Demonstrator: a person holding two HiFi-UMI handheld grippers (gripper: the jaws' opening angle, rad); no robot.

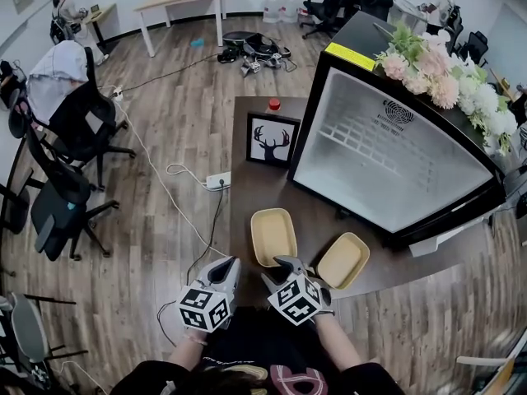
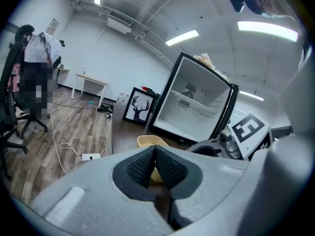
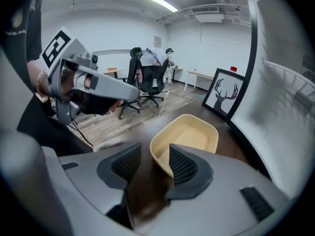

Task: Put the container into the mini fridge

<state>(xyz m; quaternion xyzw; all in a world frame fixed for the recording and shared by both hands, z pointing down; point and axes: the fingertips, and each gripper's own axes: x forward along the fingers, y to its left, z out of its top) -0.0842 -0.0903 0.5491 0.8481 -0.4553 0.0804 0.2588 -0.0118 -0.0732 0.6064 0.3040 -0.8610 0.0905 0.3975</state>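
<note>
The tan container (image 3: 189, 132) lies on the table (image 1: 247, 196) just before the open mini fridge (image 1: 395, 163), the right tool (image 3: 153, 157) spread wide at its near rim, I'd say ready to grasp; the left tool (image 2: 155, 154) is clenched, empty.

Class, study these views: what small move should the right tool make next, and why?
Probably ease the right tool forward so the near rim of the pale yellow shallow plastic container sits between its jaws. They stand apart, the rim ahead and ungripped; the black mini fridge stands open.
</note>
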